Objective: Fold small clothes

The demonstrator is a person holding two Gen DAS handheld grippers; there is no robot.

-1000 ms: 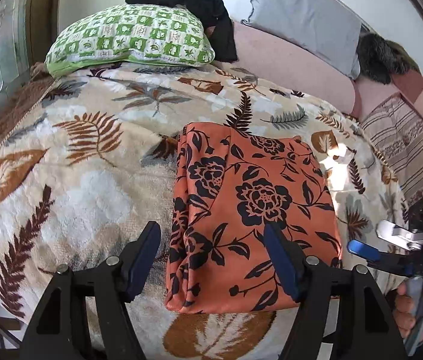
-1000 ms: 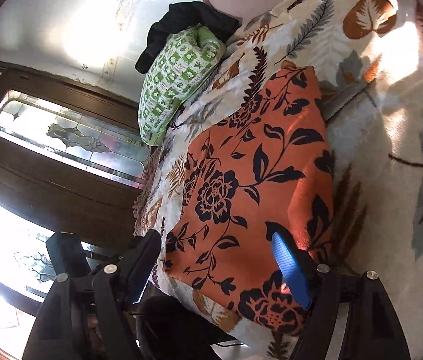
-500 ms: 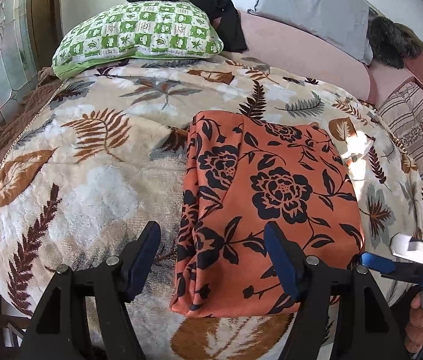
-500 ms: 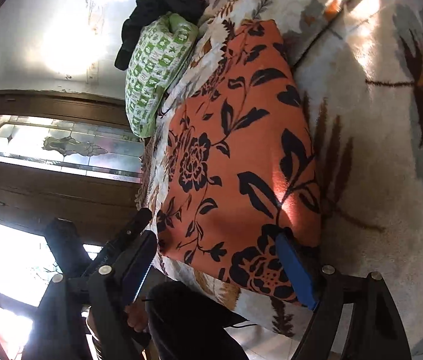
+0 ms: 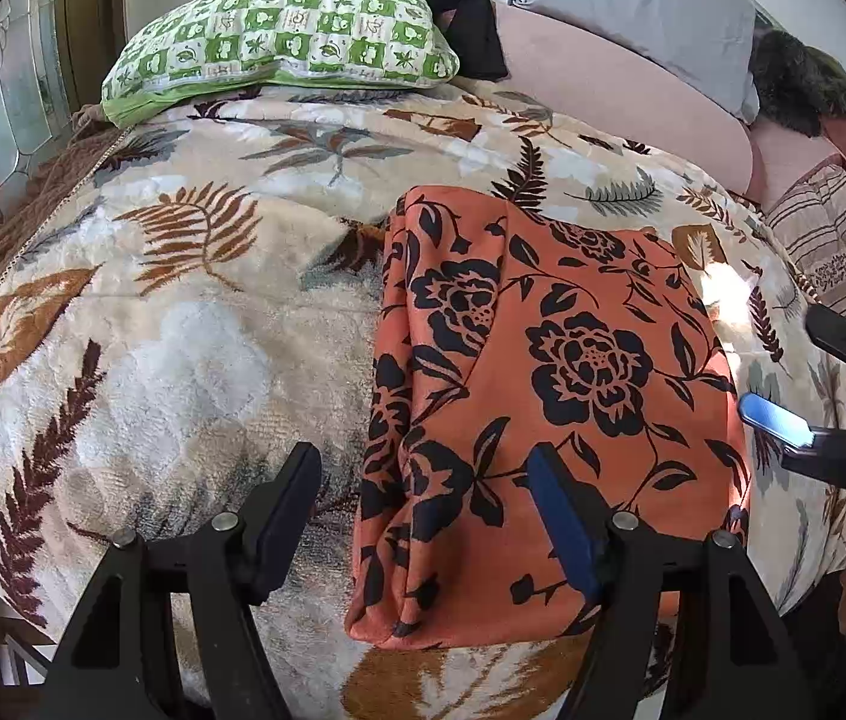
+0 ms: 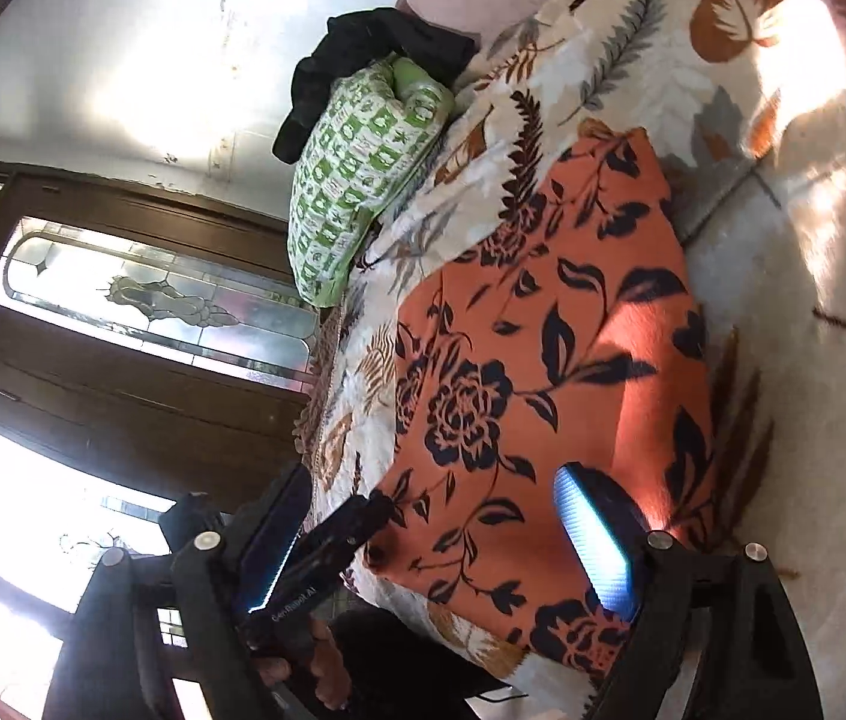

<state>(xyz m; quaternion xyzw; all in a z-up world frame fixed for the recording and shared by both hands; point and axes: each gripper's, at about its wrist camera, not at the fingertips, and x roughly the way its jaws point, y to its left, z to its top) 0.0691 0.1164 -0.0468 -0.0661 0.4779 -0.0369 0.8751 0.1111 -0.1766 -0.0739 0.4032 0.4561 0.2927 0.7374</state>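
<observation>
On blanket (image 5: 195,360): folded orange floral cloth (image 5: 549,372)

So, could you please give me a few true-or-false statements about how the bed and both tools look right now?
1. The orange cloth lies folded on the leaf-print blanket. True.
2. The left tool is clamped on the cloth. False: it is open, holding nothing.
3. A green pillow sits at the far end of the bed. True.
4. The right tool is shut. False: it is open.
5. The dark garment lies on top of the cloth. False: it lies behind the pillow.
</observation>
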